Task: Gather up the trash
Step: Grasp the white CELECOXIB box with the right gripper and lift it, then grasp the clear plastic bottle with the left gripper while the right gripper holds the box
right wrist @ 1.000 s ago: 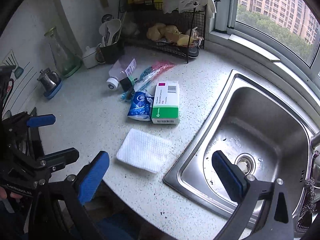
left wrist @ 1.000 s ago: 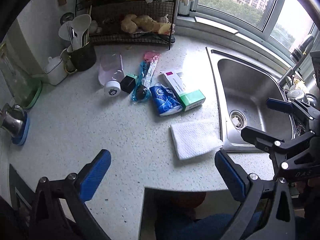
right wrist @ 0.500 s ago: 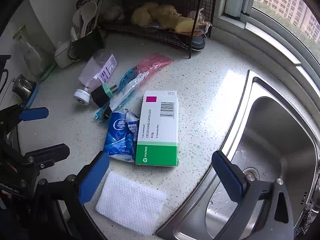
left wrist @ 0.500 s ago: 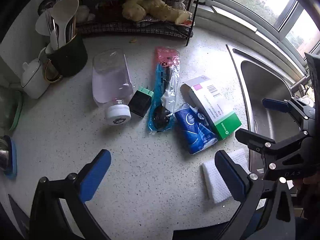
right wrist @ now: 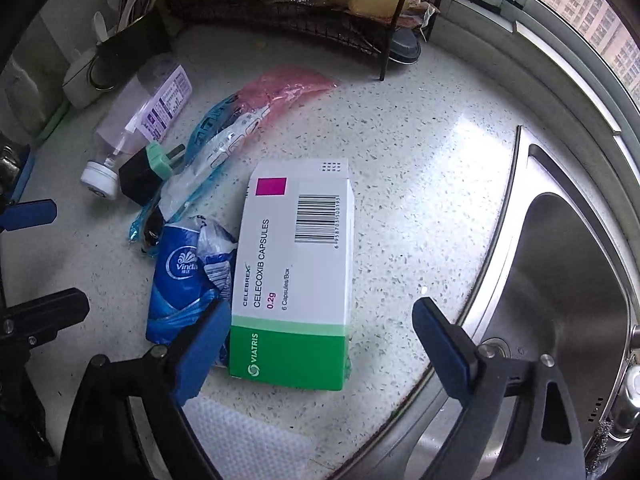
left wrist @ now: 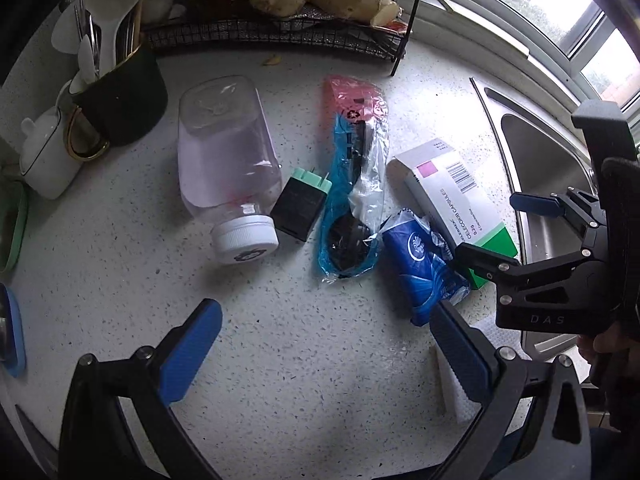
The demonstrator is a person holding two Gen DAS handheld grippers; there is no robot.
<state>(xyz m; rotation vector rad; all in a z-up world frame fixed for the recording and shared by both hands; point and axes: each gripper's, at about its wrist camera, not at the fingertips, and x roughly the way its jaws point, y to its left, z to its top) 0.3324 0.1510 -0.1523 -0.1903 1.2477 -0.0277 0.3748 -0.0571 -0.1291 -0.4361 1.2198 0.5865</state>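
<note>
While both grippers point steeply down at the speckled white stone countertop [left wrist: 280, 360], a small heap of litter lies on it beside the stainless steel sink [right wrist: 560, 280]. Taking the white and green cardboard medicine box [right wrist: 296, 280] as the landmark: it lies flat, label up, near the sink's rim. A crumpled blue plastic tissue packet [right wrist: 180, 280] touches its left long side. Beyond the packet, farther from the sink, lie a blue and pink clear plastic wrapper [left wrist: 352, 184] with a black spoon-like piece inside, then a black plug with a mint-green face [left wrist: 300, 204], then a clear plastic bottle with a white cap [left wrist: 228, 160], tipped on its side. A folded white paper towel [right wrist: 248, 440] lies just in front of the box's green end, at the counter's edge. Behind everything stands a black wire rack [left wrist: 280, 40] holding ginger roots.

The right gripper [right wrist: 320, 340] hangs over the box's green end with its blue-padded fingers wide apart; they have just been closing a little, the box lying below and between them, not pressed. The left gripper [left wrist: 324, 344] has its fingers spread wide over bare counter, in front of the wrapper, with nothing between them.
</note>
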